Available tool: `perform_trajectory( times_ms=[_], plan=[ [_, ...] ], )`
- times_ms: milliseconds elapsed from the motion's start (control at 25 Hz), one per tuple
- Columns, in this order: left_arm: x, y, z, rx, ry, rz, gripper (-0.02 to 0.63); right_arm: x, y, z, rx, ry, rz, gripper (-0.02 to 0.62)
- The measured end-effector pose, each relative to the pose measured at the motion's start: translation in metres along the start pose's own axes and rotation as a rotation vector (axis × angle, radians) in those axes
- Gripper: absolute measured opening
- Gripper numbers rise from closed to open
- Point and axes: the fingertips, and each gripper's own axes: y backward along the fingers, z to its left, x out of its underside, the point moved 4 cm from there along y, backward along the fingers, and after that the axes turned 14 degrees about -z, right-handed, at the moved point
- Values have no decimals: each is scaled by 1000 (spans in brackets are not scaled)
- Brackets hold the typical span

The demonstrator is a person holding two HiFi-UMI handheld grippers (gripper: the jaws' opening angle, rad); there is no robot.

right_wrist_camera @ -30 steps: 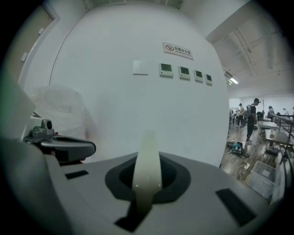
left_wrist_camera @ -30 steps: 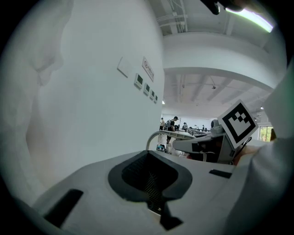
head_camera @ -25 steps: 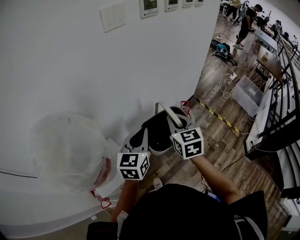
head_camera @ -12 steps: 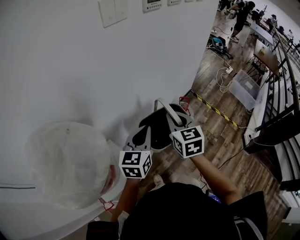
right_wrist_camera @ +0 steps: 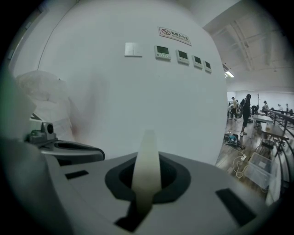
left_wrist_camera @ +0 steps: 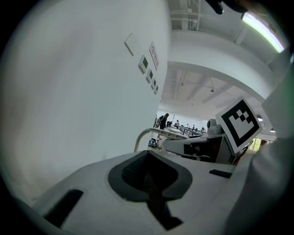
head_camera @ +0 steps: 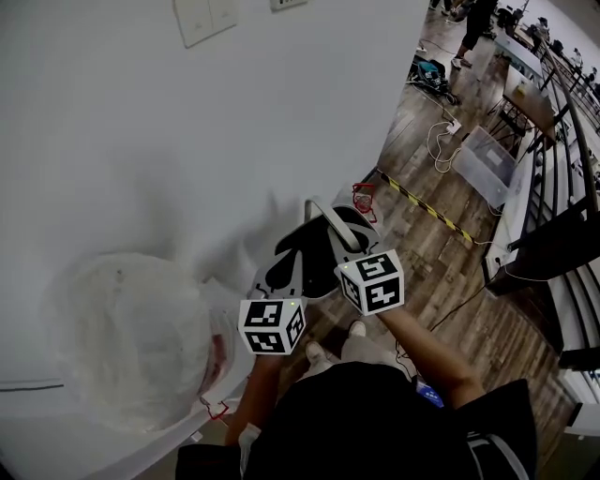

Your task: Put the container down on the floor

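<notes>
Hanging by its handle (right_wrist_camera: 146,170), pinched in the right gripper (head_camera: 340,231), the container (head_camera: 317,267) lay between both claws, with the floor (head_camera: 441,272) below. The left gripper (head_camera: 285,261) had its jaws pressed together, seemingly empty.

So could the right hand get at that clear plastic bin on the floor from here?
Probably not. The right tool is shut on the white handle of the container, and the clear bin sits well away across the floor, past the striped tape.

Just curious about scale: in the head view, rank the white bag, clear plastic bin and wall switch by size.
Largest: white bag.
Then: clear plastic bin and wall switch look alike; the switch is cropped, so unranked.
</notes>
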Motion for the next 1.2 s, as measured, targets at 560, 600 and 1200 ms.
perform_trajectory(
  times_ms=[560,600,1200],
  plan=[
    [26,-34,-20,-64,33,20,15,14,-7,-39,-64,-5,37,31],
    [27,-35,-21,-75,34,20,15,15,-7,-40,-74,-3,39,31],
    [67,-53,-30,-277,41,38,15,67,-17,-80,-211,-20,105,31]
  ],
)
